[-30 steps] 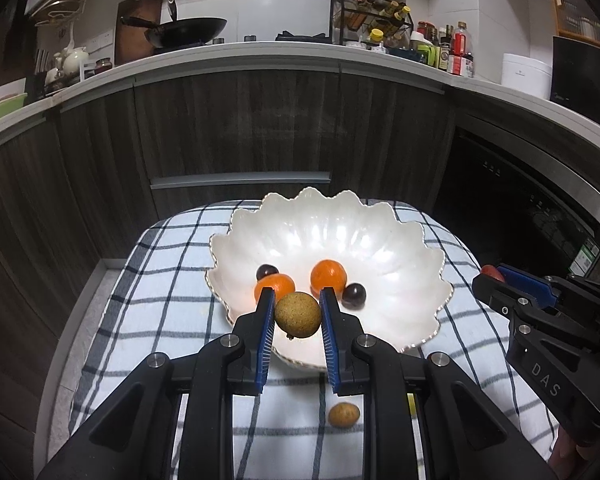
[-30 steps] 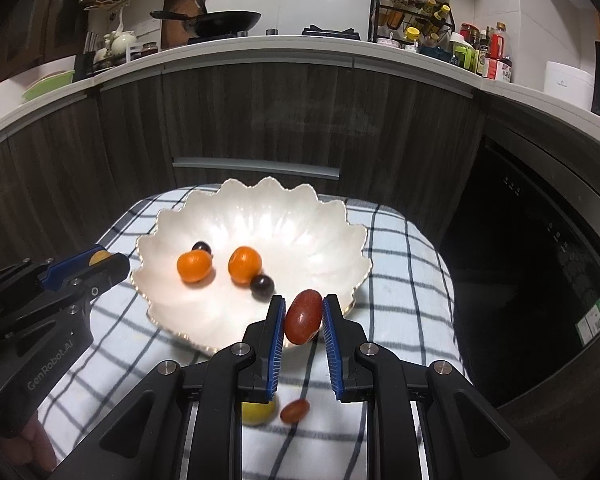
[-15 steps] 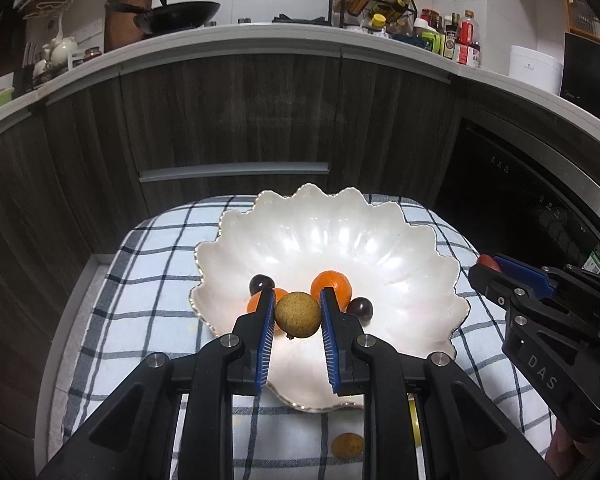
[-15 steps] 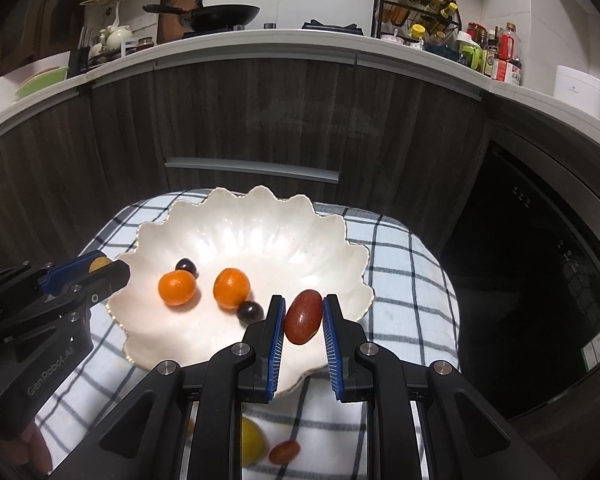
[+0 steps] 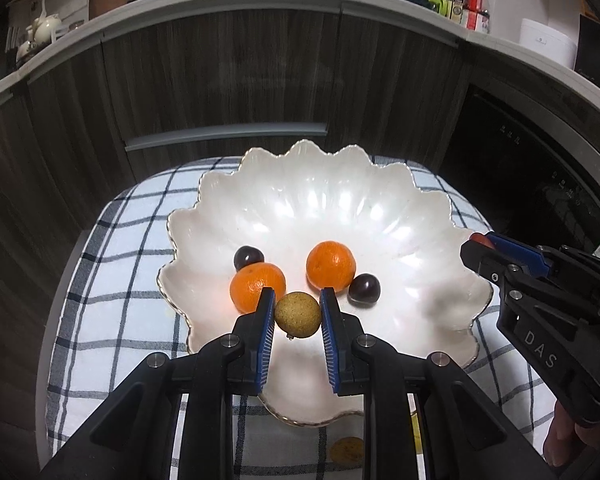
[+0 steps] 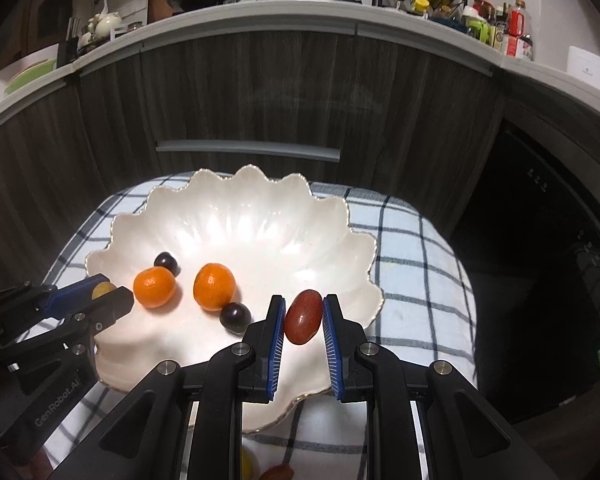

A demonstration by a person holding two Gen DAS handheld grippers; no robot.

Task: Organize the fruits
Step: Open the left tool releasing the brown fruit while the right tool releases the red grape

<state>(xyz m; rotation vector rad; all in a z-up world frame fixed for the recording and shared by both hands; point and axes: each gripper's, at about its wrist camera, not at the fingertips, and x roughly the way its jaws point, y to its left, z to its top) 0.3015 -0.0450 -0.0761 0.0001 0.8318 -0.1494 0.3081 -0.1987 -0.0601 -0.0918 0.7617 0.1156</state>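
Observation:
A white scalloped bowl (image 5: 380,208) (image 6: 228,208) sits on a checked cloth. In it lie two oranges (image 5: 331,266) (image 6: 214,286) and two dark plums (image 5: 364,287) (image 6: 234,315). My left gripper (image 5: 298,314) is shut on a tan round fruit (image 5: 298,315) and holds it over the bowl's near side. It also shows at the left of the right wrist view (image 6: 104,298). My right gripper (image 6: 303,316) is shut on a red oval fruit (image 6: 303,316) above the bowl's near right part. It shows at the right of the left wrist view (image 5: 480,250).
The checked cloth (image 5: 112,300) covers a small table in front of dark cabinets (image 5: 228,80). A tan fruit (image 5: 346,450) lies on the cloth below the bowl. A yellow fruit (image 6: 246,462) and a red fruit (image 6: 278,472) lie near the right gripper's base.
Both grippers have moved forward with their fruits, from the bowl's near rim to over its inside. The bowl now looks closer and larger.

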